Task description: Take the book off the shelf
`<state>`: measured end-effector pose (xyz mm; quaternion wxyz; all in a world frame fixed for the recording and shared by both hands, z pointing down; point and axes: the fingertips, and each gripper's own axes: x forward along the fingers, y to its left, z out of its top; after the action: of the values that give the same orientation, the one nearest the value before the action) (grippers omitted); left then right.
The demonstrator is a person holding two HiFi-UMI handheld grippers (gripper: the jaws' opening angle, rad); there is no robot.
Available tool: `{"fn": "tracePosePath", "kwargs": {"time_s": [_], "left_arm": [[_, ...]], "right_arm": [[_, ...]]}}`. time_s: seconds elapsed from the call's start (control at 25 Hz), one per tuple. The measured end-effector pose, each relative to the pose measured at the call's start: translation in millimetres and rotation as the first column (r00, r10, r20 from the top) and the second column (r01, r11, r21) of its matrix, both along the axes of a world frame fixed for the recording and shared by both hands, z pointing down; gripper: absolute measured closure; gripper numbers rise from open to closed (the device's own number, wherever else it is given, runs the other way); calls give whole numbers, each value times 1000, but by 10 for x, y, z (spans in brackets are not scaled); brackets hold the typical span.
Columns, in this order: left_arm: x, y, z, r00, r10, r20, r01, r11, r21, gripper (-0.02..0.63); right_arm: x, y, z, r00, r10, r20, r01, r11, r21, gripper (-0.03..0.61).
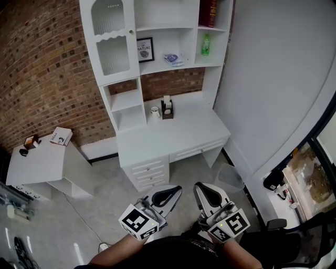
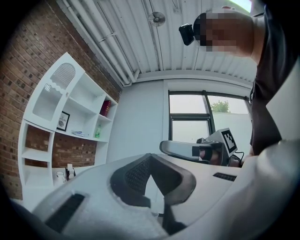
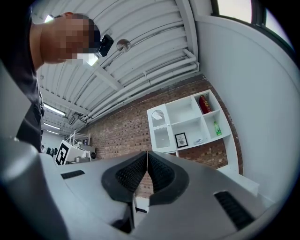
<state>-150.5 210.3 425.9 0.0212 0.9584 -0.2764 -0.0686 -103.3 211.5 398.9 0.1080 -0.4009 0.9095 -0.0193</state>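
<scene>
The head view looks steeply down over the left gripper (image 1: 167, 196) and right gripper (image 1: 209, 195), close below, to the shelf unit (image 1: 157, 58) well ahead. Each gripper view looks out low along its own jaws, tilted slightly upward, and shares that distant shelf unit.

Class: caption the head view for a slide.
Left gripper and right gripper, both shut, face the shelf holding the red book.

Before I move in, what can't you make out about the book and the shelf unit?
Book: head view's top edge cuts off its upper part; title too small in every view; one volume or several, cannot tell.
Cupboard: ribbed glass hides its contents, head view.
Blue thing: too small to identify, all views.
Drawers: shut, contents hidden, head view.
</scene>
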Motion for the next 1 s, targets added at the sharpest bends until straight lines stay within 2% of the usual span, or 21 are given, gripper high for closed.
{"fn": "tracePosePath", "kwargs": {"time_s": [0.32,0.76,1.0], "left_arm": [[579,-534,17,1000,-17,14,17,1000,3,609],[1862,-1386,-49,999,-36,23,36,999,22,609],[2314,-1554,-17,998,-28,51,27,1000,9,609]], "right_arm": [[613,-515,51,1000,-11,12,11,1000,-7,561],[1850,-1359,64,999,-50,-16,50,999,0,561],[2290,-1576,63,997,-70,-26,70,998,0,561]]}}
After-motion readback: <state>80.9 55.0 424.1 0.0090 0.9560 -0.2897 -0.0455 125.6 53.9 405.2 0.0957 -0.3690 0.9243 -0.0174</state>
